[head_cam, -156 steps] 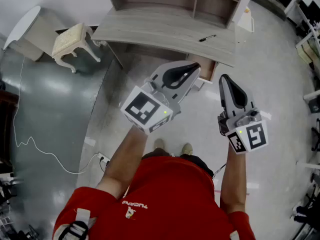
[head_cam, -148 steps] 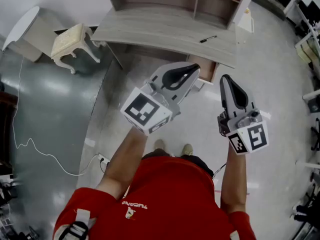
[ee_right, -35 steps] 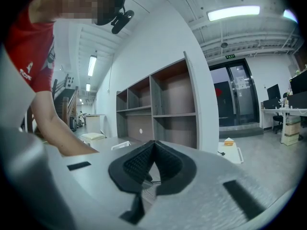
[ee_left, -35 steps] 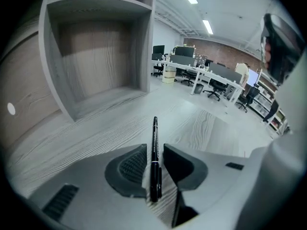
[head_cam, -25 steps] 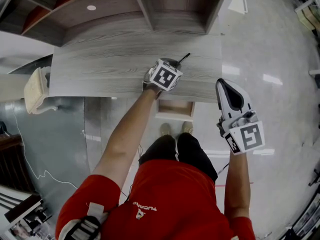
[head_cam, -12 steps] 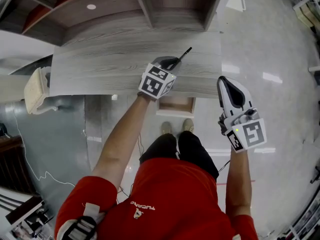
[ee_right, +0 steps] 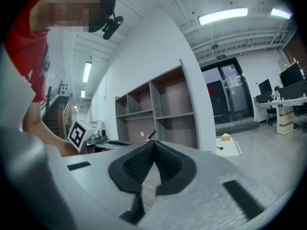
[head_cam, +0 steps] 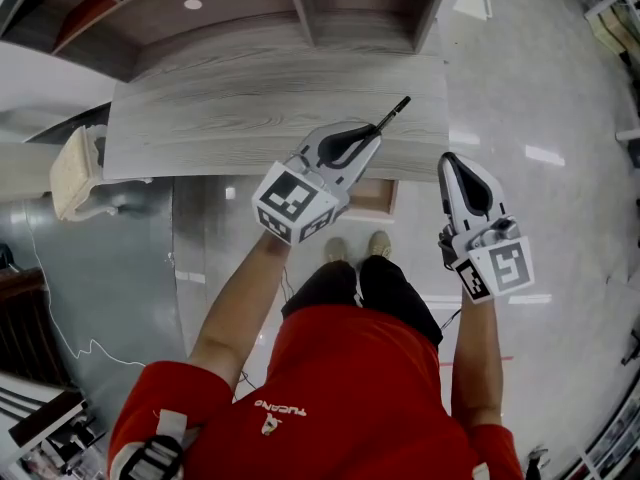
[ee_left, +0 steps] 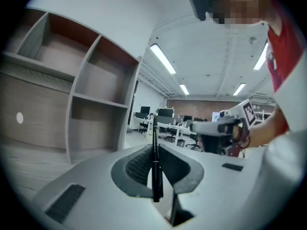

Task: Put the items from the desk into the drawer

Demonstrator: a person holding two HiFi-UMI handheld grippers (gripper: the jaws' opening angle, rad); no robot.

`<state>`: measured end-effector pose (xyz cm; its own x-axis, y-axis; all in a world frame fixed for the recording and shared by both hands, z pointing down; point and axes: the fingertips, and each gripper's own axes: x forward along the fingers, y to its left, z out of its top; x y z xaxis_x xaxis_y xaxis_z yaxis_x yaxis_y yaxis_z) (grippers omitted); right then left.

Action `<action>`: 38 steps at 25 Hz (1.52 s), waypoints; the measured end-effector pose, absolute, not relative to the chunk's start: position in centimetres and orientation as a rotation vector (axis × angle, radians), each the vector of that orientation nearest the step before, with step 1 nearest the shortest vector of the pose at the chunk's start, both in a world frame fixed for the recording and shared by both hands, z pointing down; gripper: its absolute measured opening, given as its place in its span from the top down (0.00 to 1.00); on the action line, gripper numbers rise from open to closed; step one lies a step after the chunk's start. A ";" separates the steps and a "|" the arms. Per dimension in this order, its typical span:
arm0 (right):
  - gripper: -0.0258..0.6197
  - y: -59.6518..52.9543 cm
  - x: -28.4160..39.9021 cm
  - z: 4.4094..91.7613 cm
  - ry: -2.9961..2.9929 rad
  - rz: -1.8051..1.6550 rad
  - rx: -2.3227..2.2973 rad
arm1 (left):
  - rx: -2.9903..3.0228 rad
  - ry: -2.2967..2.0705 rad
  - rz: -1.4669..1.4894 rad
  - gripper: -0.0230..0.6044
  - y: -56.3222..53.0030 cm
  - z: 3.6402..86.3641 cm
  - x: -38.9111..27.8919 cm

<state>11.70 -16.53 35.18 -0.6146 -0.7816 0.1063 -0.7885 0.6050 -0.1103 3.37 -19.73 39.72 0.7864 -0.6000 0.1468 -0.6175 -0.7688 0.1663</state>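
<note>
Spanning the top of the head view, a grey wood-grain table point(head_cam: 220, 108) backs onto an open shelf unit point(head_cam: 230, 13), with glossy pale floor point(head_cam: 540, 98) lying free to its right. An open drawer point(head_cam: 376, 198) juts from the straight front edge. Above that edge the left hand-held gripper point(head_cam: 375, 136) pinches a slim black pen point(head_cam: 395, 110). The right hand-held gripper point(head_cam: 452, 160), jaws together and empty, hangs over the floor

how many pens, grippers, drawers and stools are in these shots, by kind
pens: 1, a black pen
grippers: 2, the left gripper shut on the black pen, the right gripper shut with nothing in it
drawers: 1, the open drawer
stools: 1, a cream stool
total: 5
</note>
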 end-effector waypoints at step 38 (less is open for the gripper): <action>0.96 -10.6 10.1 38.4 -2.624 0.231 1.419 | 2.766 -0.579 1.009 0.90 -8.7 62.5 2.4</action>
